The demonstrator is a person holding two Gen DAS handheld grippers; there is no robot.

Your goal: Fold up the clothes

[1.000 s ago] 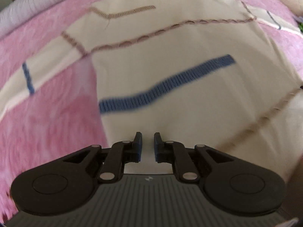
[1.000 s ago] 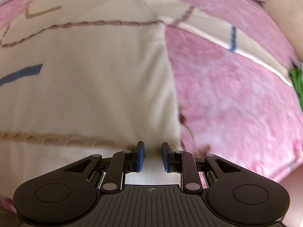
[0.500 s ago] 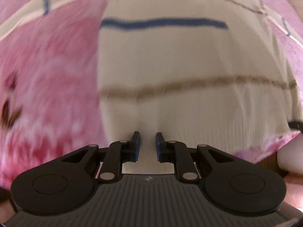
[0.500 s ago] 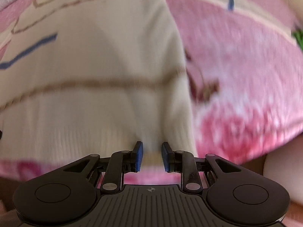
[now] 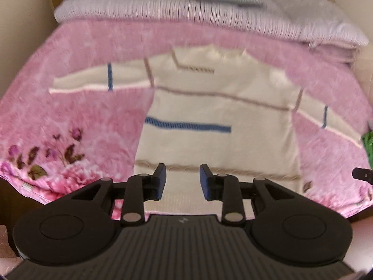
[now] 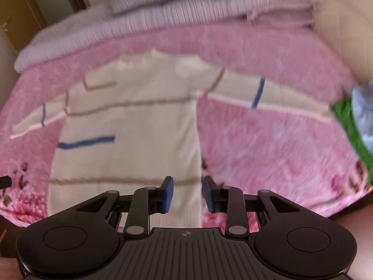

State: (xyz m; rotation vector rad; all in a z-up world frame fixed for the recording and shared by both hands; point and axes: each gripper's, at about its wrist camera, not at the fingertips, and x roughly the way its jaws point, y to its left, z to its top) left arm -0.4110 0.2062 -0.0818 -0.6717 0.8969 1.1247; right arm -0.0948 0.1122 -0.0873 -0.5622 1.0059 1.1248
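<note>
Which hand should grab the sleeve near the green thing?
Right. The right gripper hovers open at the sweater's hem edge on that sleeve's side; the left gripper faces mid-hem.

I see the sweater [image 5: 216, 107] lying flat on the blanket [image 5: 98, 116], hem at the near edge, collar toward the far edge, sleeves spread left and right. A folded quilt [image 5: 209, 9] lies along the far edge.
</note>
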